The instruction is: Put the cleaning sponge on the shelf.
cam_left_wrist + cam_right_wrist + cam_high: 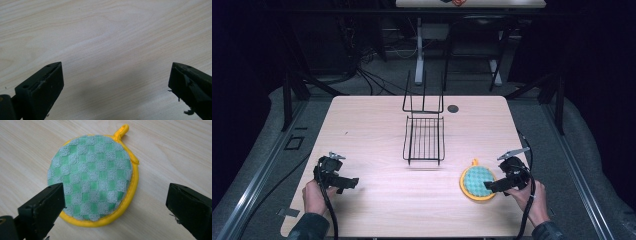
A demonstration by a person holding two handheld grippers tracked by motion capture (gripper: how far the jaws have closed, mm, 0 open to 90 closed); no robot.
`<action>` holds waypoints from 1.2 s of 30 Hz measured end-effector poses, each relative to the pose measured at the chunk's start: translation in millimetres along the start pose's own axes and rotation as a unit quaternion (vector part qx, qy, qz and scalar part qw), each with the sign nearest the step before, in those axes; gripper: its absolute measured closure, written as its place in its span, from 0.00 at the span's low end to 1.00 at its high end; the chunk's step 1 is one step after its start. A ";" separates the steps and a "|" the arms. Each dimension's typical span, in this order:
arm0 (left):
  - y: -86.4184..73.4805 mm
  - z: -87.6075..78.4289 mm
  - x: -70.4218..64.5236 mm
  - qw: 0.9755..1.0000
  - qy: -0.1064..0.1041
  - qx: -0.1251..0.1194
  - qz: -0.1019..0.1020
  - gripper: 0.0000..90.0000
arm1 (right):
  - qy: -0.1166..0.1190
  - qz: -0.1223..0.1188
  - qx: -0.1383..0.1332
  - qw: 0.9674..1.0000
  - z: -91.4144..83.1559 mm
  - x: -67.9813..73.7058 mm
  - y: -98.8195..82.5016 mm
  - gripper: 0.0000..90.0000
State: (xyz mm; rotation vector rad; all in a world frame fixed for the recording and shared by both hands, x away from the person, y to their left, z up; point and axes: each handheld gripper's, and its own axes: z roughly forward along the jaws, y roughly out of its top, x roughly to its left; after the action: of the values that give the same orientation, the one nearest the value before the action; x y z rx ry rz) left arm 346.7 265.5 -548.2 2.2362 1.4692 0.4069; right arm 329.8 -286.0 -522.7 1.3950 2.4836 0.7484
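Both grippers spread: right gripper (pixel 115 202) over potholder (pixel 92 178); wire rack (pixel 424 137) beyond, perhaps folding.

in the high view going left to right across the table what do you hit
left hand-held gripper → wire rack → round green pot holder with yellow rim → right hand-held gripper, at the pot holder's right edge

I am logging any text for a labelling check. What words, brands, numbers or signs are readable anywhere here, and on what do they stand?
None can be read.
Pot holder: a green and grey check with a yellow rim and loop, no label showing.
Wire rack: bare black wire, no tag.
Table: plain wood grain; the dark round spot near its far edge carries no legible mark.
Left tongs and right tongs: plain black jaws, no lettering.
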 end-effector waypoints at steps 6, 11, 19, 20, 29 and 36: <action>0.7 1.6 -0.5 1.000 0.000 0.005 0.008 0.00 | 0.017 0.016 0.011 1.000 14.9 -5.1 7.0 0.17; 1.9 4.3 -0.7 1.000 -0.003 0.014 0.010 0.00 | 0.020 0.010 0.035 0.999 28.0 0.6 6.2 0.32; 0.5 2.4 -2.3 1.000 -0.002 0.017 0.012 0.00 | 0.028 0.024 0.046 0.998 27.0 3.3 3.8 0.55; 0.5 2.8 -2.4 1.000 -0.002 0.018 0.013 0.01 | 0.028 0.029 0.041 0.998 27.5 3.2 2.9 0.57; 0.9 1.3 -3.5 1.000 -0.005 0.016 0.005 0.03 | 0.020 0.034 0.024 0.999 25.1 4.8 -1.1 0.79; 3.0 -0.8 -8.2 1.000 0.015 0.016 0.004 0.05 | 0.016 0.033 0.011 0.999 22.5 7.4 -1.7 0.91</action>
State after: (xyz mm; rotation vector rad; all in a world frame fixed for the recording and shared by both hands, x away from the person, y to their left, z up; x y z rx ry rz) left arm 345.5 257.1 -546.1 2.2718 1.4919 0.4230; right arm 333.7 -273.0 -542.3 1.4904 2.4883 0.7650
